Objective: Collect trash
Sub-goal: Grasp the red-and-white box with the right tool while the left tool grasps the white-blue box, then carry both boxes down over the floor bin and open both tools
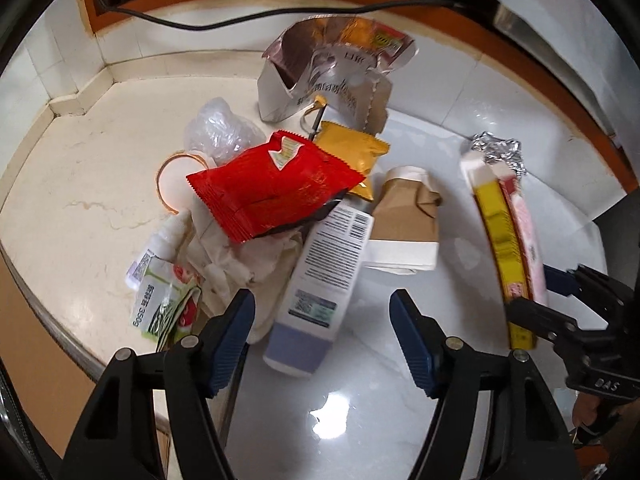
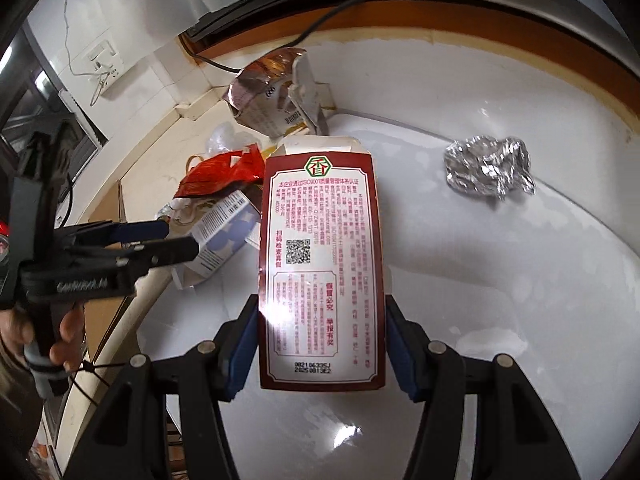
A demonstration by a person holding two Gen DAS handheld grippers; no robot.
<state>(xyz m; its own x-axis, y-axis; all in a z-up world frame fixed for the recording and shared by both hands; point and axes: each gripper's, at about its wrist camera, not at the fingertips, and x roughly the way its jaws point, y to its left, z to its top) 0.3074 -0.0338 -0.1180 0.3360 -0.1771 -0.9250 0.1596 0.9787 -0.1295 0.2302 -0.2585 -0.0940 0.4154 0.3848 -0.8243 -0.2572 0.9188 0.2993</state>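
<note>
A heap of trash lies on the white counter point(image 1: 460, 112): a red wrapper point(image 1: 272, 188), a yellow wrapper point(image 1: 352, 152), a white bottle point(image 1: 324, 256), a brown paper carton point(image 1: 408, 216), crumpled tissue point(image 1: 248, 264) and a torn foil bag point(image 1: 328, 64). My left gripper point(image 1: 322, 304) hangs open above the bottle's lower end, its pads clear of it on both sides. My right gripper point(image 2: 322, 320) is shut on a red-and-white printed box point(image 2: 320, 264), held off the counter. That box point(image 1: 516, 240) shows edge-on at the right of the left wrist view. A foil ball point(image 2: 490, 172) lies apart, to the right.
A black cable point(image 1: 200, 24) runs along the back wall. Clear plastic point(image 1: 218, 128), a tape ring point(image 1: 172, 184), a small dropper bottle point(image 1: 164, 240) and a green-labelled wrapper point(image 1: 160, 308) lie at the heap's left. The counter's rounded edge point(image 1: 60, 328) drops off at the left.
</note>
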